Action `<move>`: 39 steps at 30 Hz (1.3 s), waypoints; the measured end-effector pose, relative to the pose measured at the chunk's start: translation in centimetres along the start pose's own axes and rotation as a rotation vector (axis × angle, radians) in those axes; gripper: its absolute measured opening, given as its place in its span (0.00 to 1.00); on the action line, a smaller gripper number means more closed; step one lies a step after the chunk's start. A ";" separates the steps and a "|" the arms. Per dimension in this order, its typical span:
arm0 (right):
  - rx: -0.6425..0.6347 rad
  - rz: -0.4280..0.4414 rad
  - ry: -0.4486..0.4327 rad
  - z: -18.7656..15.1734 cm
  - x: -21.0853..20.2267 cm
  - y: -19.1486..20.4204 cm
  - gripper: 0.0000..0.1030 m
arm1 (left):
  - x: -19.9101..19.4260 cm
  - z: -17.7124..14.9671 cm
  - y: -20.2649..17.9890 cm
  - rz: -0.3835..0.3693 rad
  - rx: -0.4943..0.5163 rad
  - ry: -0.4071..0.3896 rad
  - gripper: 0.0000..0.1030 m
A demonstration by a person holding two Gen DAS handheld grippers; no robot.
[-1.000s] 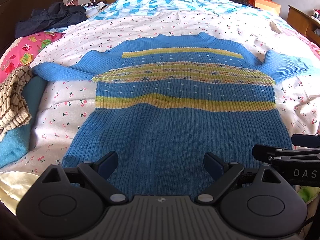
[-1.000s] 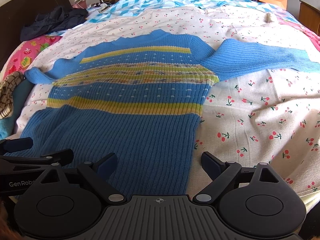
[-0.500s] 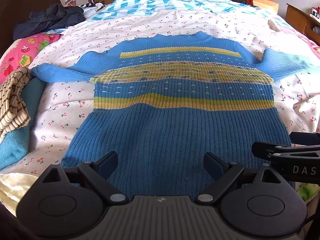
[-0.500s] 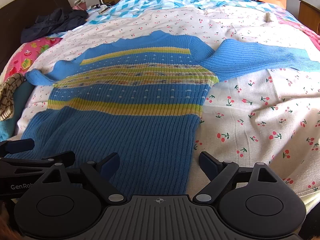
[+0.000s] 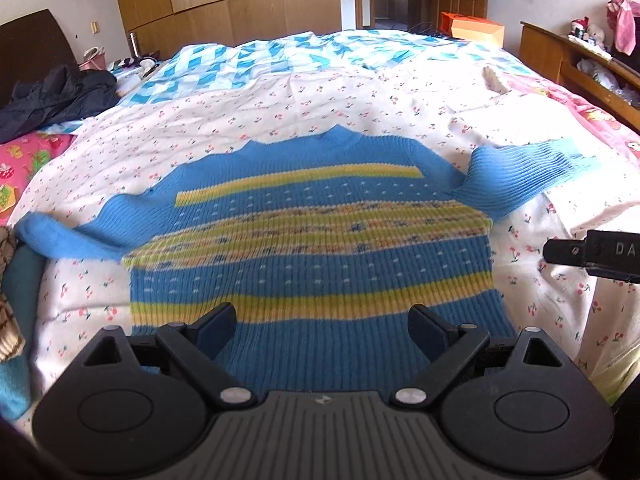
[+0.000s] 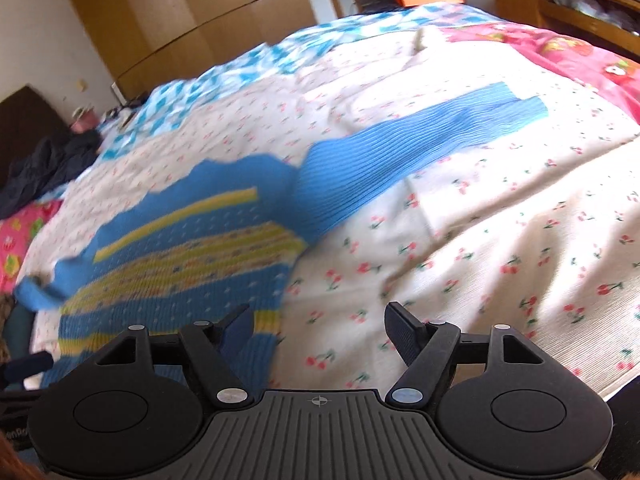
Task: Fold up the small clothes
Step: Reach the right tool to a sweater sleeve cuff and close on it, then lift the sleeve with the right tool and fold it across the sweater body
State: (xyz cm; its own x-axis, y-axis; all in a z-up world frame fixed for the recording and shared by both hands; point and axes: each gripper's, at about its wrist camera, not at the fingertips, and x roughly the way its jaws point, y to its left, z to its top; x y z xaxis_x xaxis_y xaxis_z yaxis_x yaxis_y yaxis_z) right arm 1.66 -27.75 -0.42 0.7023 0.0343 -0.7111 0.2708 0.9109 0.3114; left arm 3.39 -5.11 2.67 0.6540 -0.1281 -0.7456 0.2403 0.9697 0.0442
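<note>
A small blue knit sweater (image 5: 312,248) with yellow stripes lies flat on the bed, collar away from me and both sleeves spread out. My left gripper (image 5: 322,326) is open and empty over the sweater's lower body. My right gripper (image 6: 320,326) is open and empty over the sweater's right side edge; the sweater (image 6: 192,264) lies to its left and the right sleeve (image 6: 404,152) stretches away up and to the right. Part of the right gripper shows at the right edge of the left wrist view (image 5: 592,258).
The bed has a white cherry-print sheet (image 5: 248,120) and a blue-and-white quilt (image 5: 280,60) further back. Dark clothes (image 5: 56,96) lie at the back left, a striped garment (image 5: 8,312) at the left edge. A wooden shelf (image 5: 580,60) stands on the right.
Both grippers have lifted and tilted up, so more of the room shows. The right gripper has swung right toward the right sleeve; its view is blurred. The sweater has not moved.
</note>
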 end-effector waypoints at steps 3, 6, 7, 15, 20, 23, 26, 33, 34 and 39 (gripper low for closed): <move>0.075 -0.052 -0.061 2.4 0.1 -3.2 0.68 | 0.9 2.0 -1.4 -0.034 0.025 -0.020 0.94; 0.157 -0.090 -0.107 4.8 0.7 -6.3 0.68 | 1.8 3.9 -3.2 -0.066 0.056 -0.046 0.94; 0.192 -0.100 -0.125 5.7 1.0 -7.5 0.68 | 2.1 4.5 -3.9 -0.078 0.064 -0.051 0.94; 0.439 -0.121 -0.224 10.3 4.4 -15.5 0.68 | 5.0 8.3 -8.3 -0.150 0.083 -0.060 0.94; 0.585 -0.092 -0.248 11.3 7.0 -19.0 0.68 | 6.3 9.2 -10.2 -0.176 0.081 -0.042 0.94; 0.630 -0.075 -0.247 11.3 8.3 -20.3 0.68 | 6.6 9.3 -11.2 -0.184 0.097 -0.040 0.94; 0.608 -0.068 -0.266 11.5 8.6 -20.2 0.66 | 6.8 9.2 -11.7 -0.185 0.113 -0.036 0.94; 0.653 -0.002 -0.241 12.4 9.9 -21.0 0.12 | 6.7 8.8 -11.0 -0.166 0.096 -0.028 0.94; 0.653 0.005 -0.235 12.4 10.0 -20.9 0.11 | 6.6 8.7 -10.6 -0.164 0.090 -0.030 0.94; 0.582 0.099 -0.287 12.9 6.7 -18.2 0.08 | 5.5 8.2 -8.0 -0.150 0.043 -0.062 0.94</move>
State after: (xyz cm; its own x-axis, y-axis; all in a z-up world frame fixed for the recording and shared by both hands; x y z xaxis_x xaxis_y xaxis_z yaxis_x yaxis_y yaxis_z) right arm 9.94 -49.40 -2.68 0.8682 -0.0784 -0.4900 0.4514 0.5352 0.7140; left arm 10.92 -15.30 3.66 0.6511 -0.2850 -0.7035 0.3686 0.9289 -0.0352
